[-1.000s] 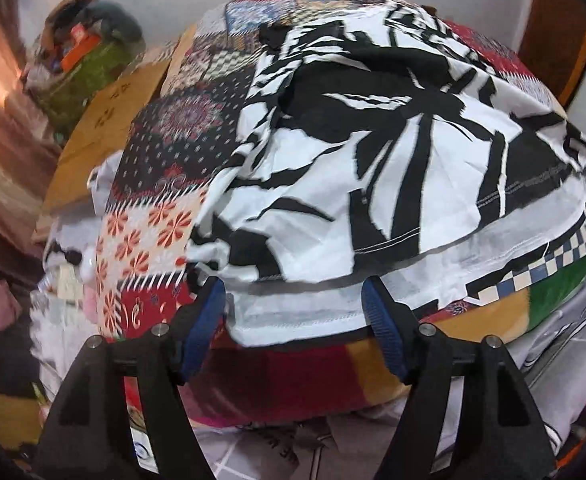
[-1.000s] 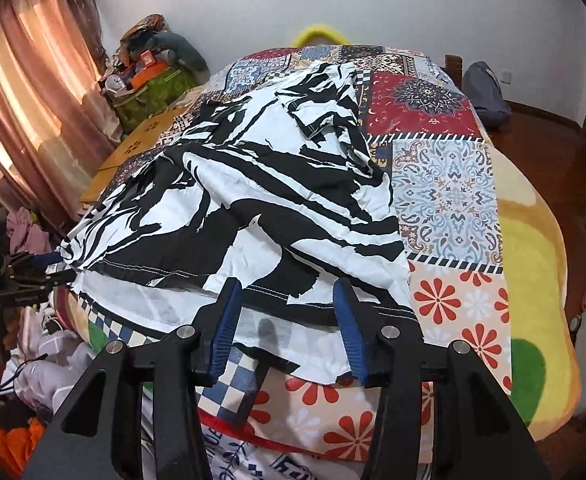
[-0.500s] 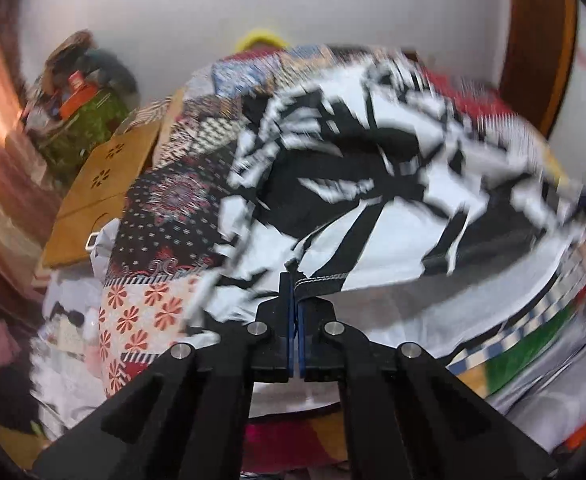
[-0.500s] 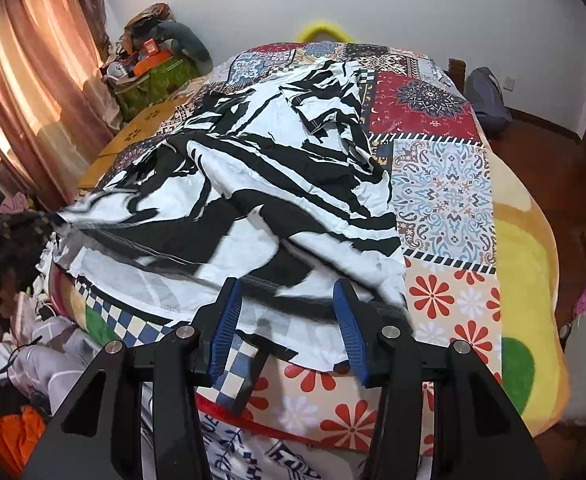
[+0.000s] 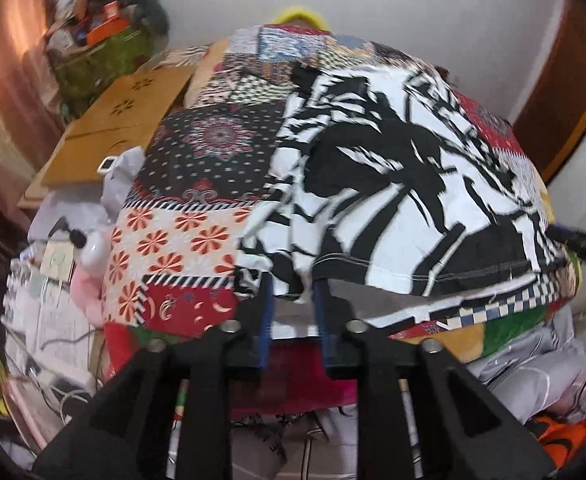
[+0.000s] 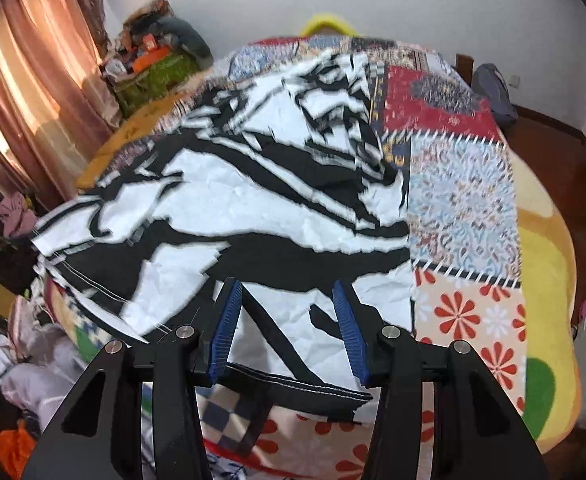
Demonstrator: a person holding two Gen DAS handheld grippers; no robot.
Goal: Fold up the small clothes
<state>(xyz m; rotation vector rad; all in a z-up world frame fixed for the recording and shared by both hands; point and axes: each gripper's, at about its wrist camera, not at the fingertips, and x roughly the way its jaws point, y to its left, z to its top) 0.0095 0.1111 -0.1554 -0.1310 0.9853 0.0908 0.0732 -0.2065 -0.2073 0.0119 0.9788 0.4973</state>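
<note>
The left gripper [image 5: 291, 286] was clamped shut half a second ago; now its jaws are opening around the shirt [image 5: 393, 200] hem. The right gripper [image 6: 287, 292] stays spread over the hem — shirt on the bed [image 6: 465, 208].

Left gripper [image 5: 293, 300]: pointed steeply downward, black arms converging on blue pads, jaws narrowly parted and opening, with a bunched fold of cloth between them. Right gripper [image 6: 289, 320]: also angled downward, jaws moderately spread, blue pads [image 6: 225, 328] set apart over fabric they do not pinch.
</note>
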